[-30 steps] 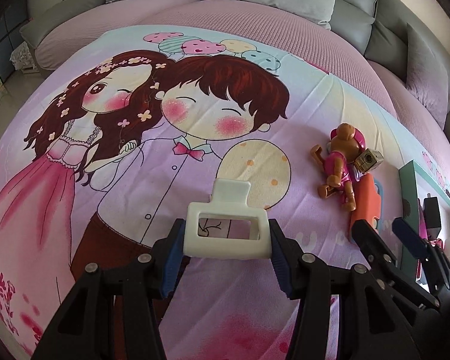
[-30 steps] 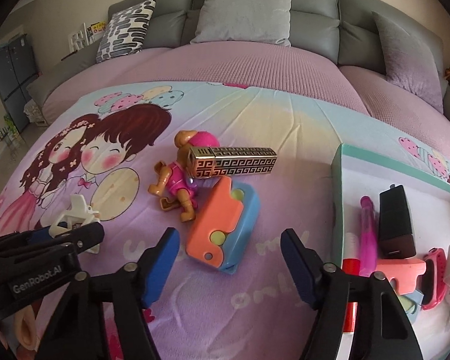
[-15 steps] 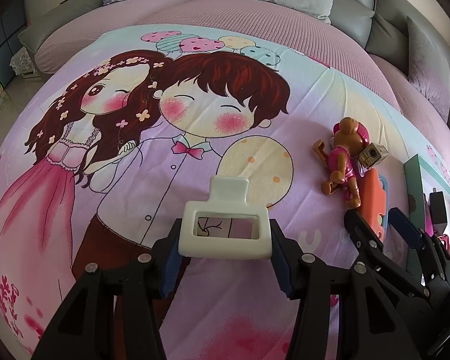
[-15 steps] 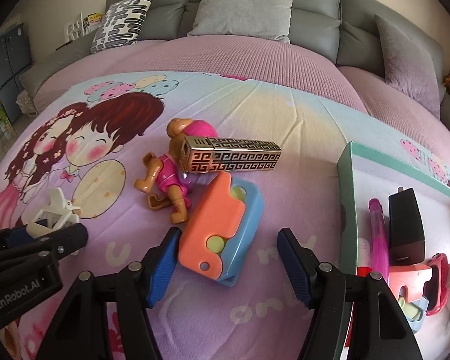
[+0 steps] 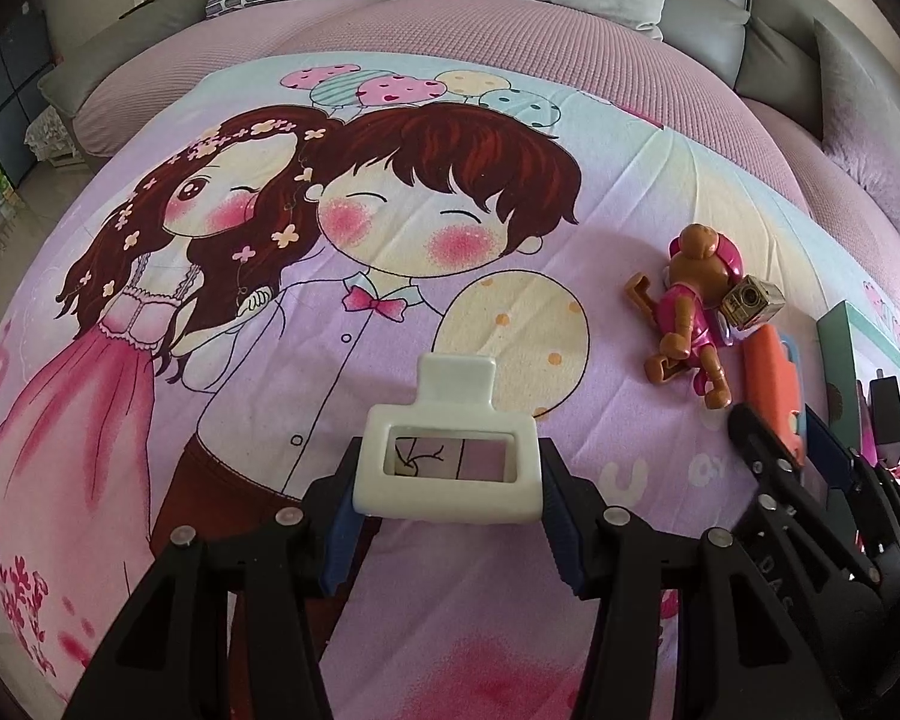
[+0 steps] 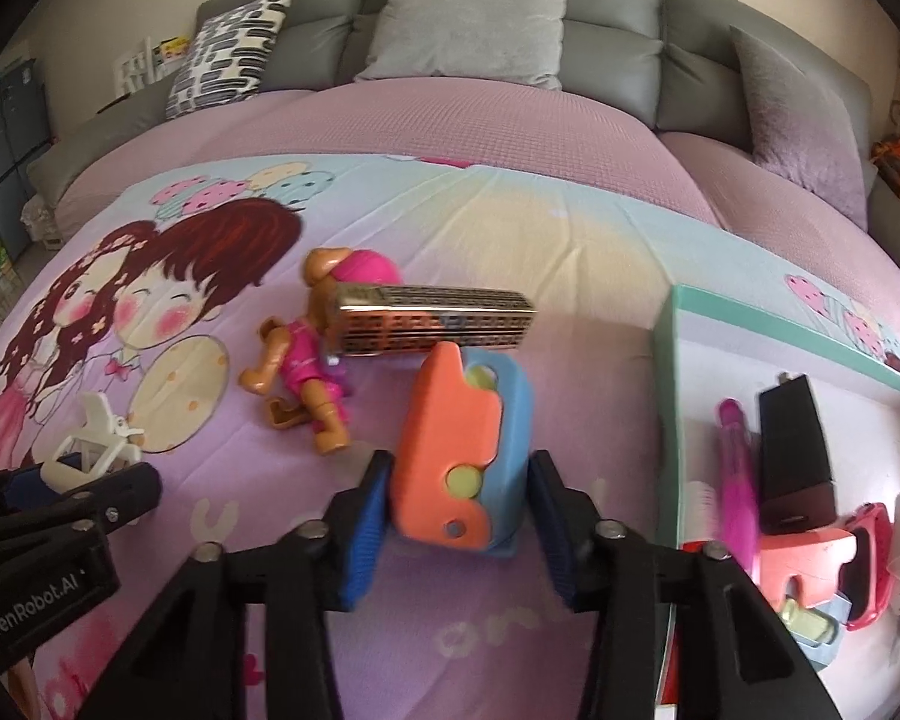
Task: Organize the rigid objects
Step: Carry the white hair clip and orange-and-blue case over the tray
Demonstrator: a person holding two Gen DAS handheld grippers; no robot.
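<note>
The orange-and-blue toy [image 6: 459, 456] is seen between the blue pads of the right tool [image 6: 457, 534], on the bedspread [image 6: 570, 240] just left of the tray [image 6: 669, 420]. The jaws are closing on it; the left pad touches its orange side, while contact at the right pad cannot be told. A second ago the jaws were spread wide and the toy lay ahead of them; now it is enclosed, and the picture is blurred. Its long axis runs away from the tool, slightly tilted, the narrow end pointing to the gold bar [image 6: 435, 327] that lies crosswise just beyond. A dog figure [image 6: 312, 360] lies left of the bar, touching it.

The left tool [image 5: 450, 516] is pinched on a white clip [image 5: 450, 462] (unchanged since the earlier frame), well left of the tray. The clip is held crosswise, its tab pointing away from the tool.

In the tray a pink pen [image 6: 735, 480], a black block [image 6: 795, 450] and other small things are laid.
</note>
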